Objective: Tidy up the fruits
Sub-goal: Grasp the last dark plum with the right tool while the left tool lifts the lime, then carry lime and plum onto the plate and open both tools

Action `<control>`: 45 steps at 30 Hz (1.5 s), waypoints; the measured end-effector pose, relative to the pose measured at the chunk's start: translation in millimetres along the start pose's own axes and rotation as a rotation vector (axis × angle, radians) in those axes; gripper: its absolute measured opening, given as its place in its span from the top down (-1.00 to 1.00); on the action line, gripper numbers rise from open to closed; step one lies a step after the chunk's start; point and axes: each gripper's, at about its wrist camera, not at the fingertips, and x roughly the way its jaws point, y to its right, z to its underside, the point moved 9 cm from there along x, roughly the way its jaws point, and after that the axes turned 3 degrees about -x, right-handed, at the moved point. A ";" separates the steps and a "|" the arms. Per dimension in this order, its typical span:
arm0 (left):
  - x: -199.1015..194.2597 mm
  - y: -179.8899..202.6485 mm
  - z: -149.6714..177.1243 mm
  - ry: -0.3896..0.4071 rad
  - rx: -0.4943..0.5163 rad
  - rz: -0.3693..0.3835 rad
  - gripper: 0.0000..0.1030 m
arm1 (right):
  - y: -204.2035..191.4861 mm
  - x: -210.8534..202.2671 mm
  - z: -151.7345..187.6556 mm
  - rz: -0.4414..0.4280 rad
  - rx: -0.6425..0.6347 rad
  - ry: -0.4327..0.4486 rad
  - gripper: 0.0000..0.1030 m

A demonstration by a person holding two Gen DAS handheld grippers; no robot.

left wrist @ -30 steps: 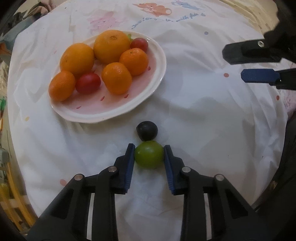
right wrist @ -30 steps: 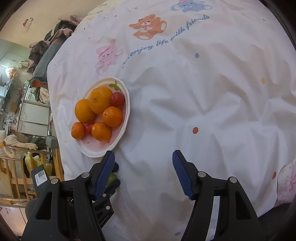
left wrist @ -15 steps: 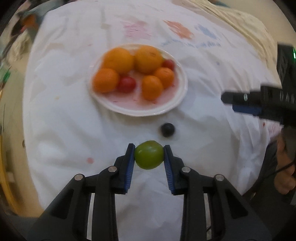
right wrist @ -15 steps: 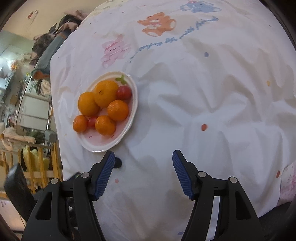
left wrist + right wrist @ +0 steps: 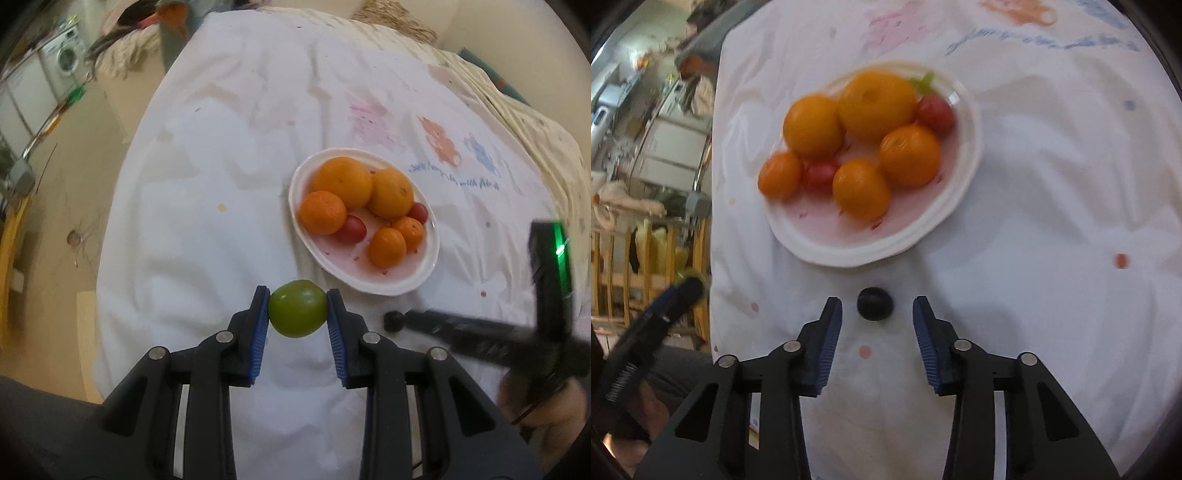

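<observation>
Nearest, short of the plate (image 5: 430,275), left tool (image 5: 297,309) clamps a green fruit (image 5: 297,314). Right tool (image 5: 876,318) is closing, pads clear of the dark fruit (image 5: 874,303) between them on the cloth (image 5: 1052,206). Beyond, plate holds oranges (image 5: 875,105) and tomatoes (image 5: 936,114).

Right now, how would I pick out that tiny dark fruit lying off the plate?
Find the white plate piled with oranges on the cloth. Just off its near rim, alone on the cloth, lies the dark fruit, between the closing jaws of the right gripper, untouched. It is the smallest, near-black one.
</observation>
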 end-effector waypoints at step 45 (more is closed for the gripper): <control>85.6 65.2 -21.4 -0.169 0.143 0.078 0.48 | 1.7 -60.4 -105.8 -0.123 -0.038 0.158 0.51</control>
